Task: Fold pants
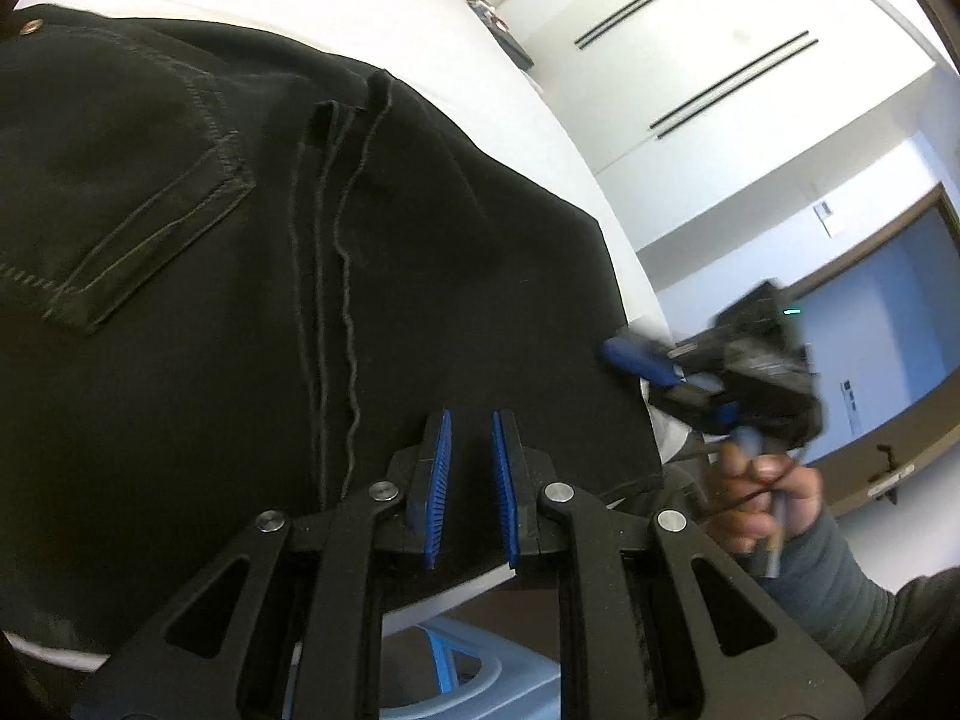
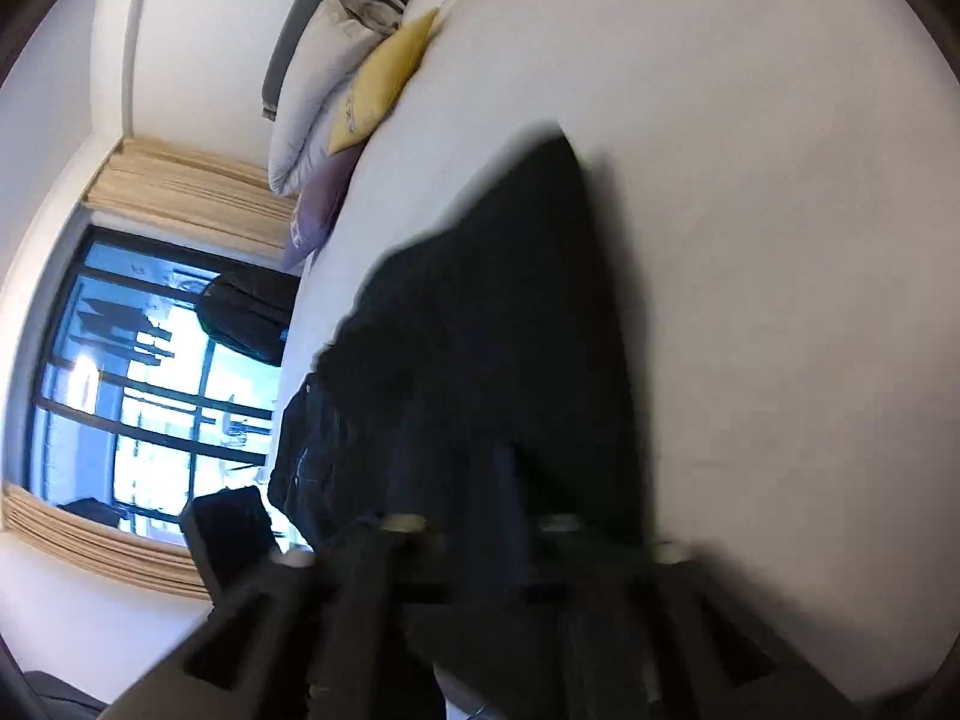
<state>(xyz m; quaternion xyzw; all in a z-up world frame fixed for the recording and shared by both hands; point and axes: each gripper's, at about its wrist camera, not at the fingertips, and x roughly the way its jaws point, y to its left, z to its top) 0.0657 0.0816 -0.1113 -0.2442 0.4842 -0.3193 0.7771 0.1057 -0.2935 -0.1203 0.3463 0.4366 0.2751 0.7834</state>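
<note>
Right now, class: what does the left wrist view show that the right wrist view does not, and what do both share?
Only the left wrist view shows the back pocket, the blue stool, the open left gripper and the right gripper. Only the right wrist view shows the pillows and window. Both share the black pants on the white bed.

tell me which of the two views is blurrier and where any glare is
Right wrist view is far blurrier: the right gripper and black pants smear with motion, and the window blows out bright. Left wrist view is sharp on the left gripper and pants stitching; only the other gripper there is smeared.
</note>
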